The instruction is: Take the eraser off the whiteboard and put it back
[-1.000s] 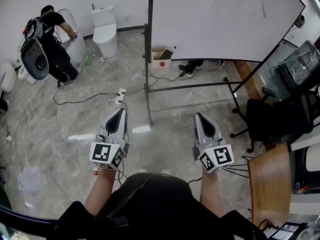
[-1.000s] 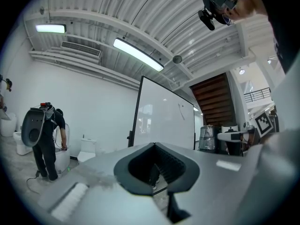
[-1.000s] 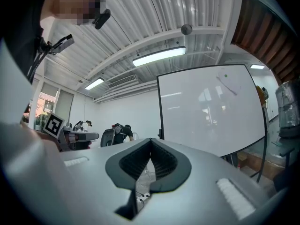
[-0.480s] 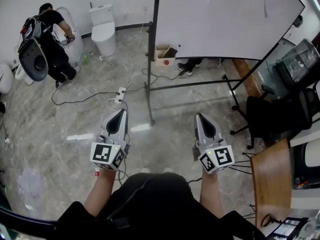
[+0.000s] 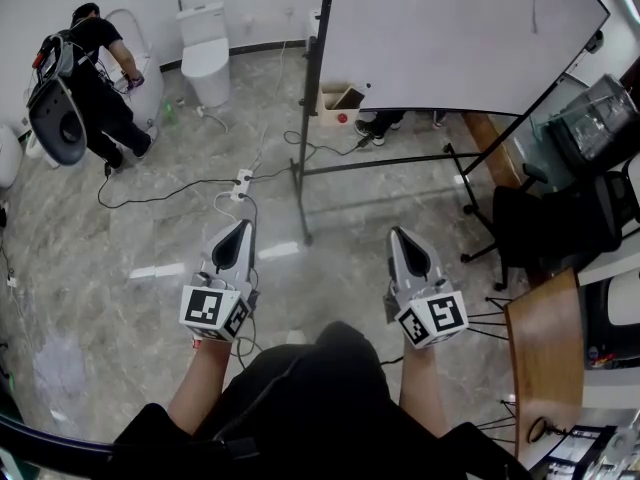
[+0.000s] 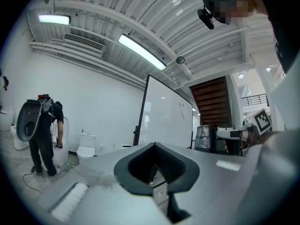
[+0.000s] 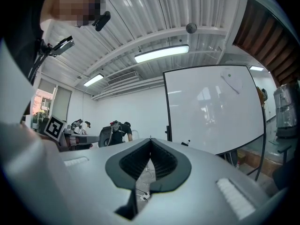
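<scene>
Whiteboard [image 5: 450,38] slightly further right in head view than earlier

There were two hand-held grippers: the left hand-held gripper [image 5: 238,226] and the right hand-held gripper [image 5: 399,236]. Each bore one cube, making two: the left marker cube [image 5: 215,311] and the right marker cube [image 5: 433,316].

One whiteboard [image 5: 450,38] stood ahead of the right hand-held gripper. One toilet [image 5: 205,53] and one person [image 5: 95,78] were far ahead of the left one. One pair of shoes [image 5: 375,133] showed under the board. One power strip [image 5: 241,182] lay just ahead of the left hand-held gripper, with one cardboard box [image 5: 338,103] farther on. One black office chair [image 5: 540,230] and one wooden surface [image 5: 545,358] were right of the right hand-held gripper.

Two ceiling tube lights [image 6: 140,52] showed above the left hand-held gripper.
</scene>
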